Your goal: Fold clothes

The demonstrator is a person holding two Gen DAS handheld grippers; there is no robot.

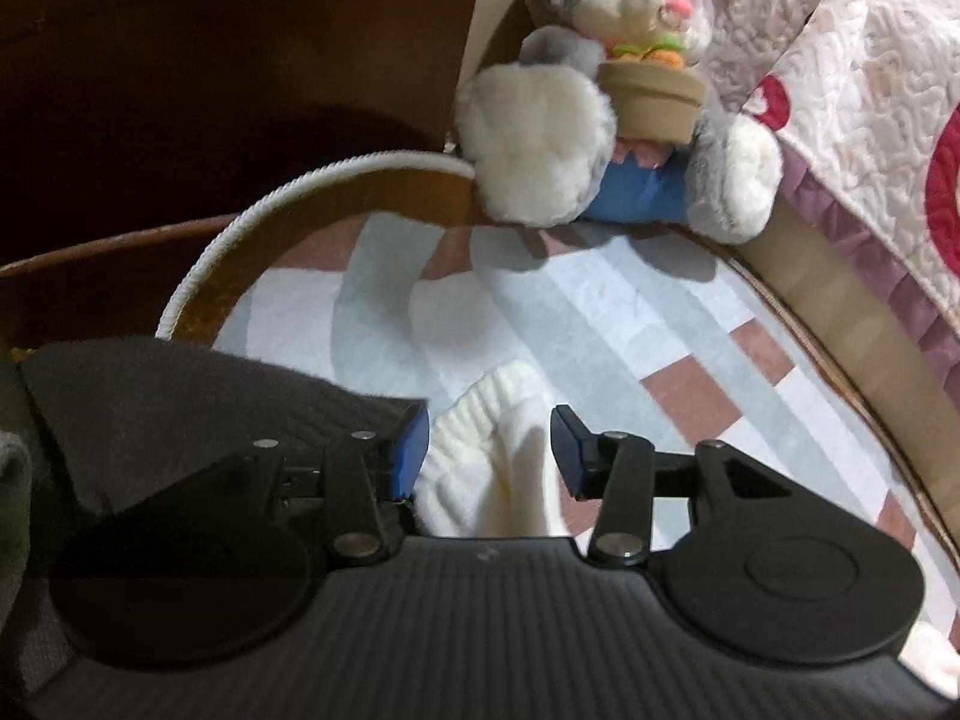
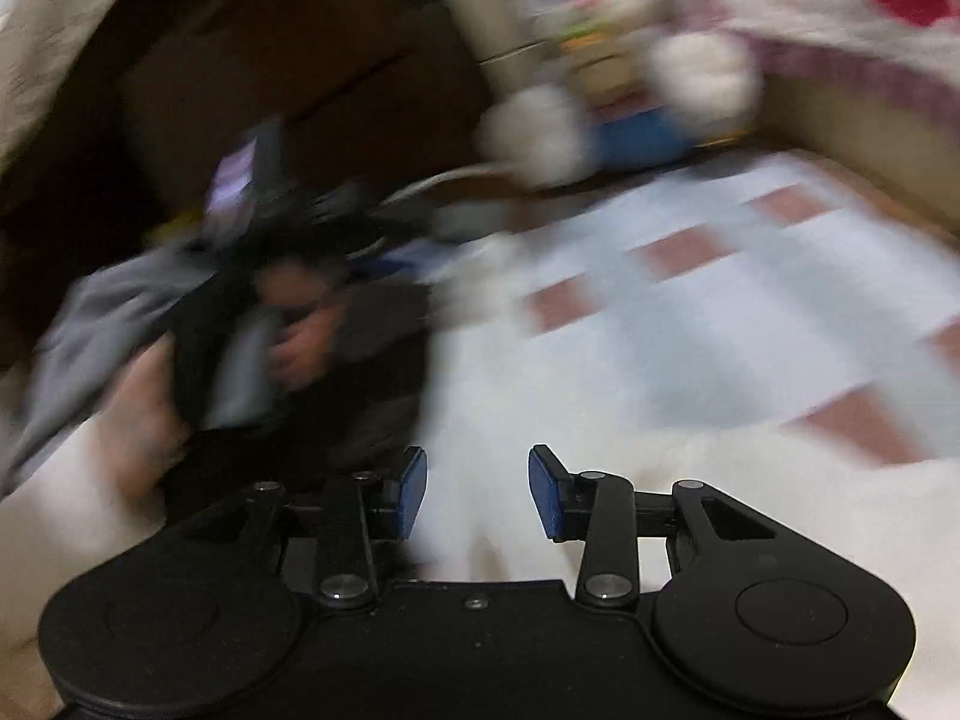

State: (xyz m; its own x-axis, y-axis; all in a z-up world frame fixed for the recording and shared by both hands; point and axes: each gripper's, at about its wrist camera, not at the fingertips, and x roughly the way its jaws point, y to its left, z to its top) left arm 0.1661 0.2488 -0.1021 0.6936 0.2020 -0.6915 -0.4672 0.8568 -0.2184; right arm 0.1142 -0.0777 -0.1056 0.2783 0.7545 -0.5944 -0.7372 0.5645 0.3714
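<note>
Cream knit garment [image 1: 480, 456] lies on patterned rug [image 1: 630, 312] betw. left tongs [image 1: 489, 450], both tongs [image 2: 477, 492] released, nothing gripped; soft, light, floppy, so pinch ribbed hem edge.

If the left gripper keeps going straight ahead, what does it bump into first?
Most likely the cream knitted garment, which already bulges up between the open jaws of the left gripper. Beyond it lies the patterned rug; depth is hard to judge.
</note>
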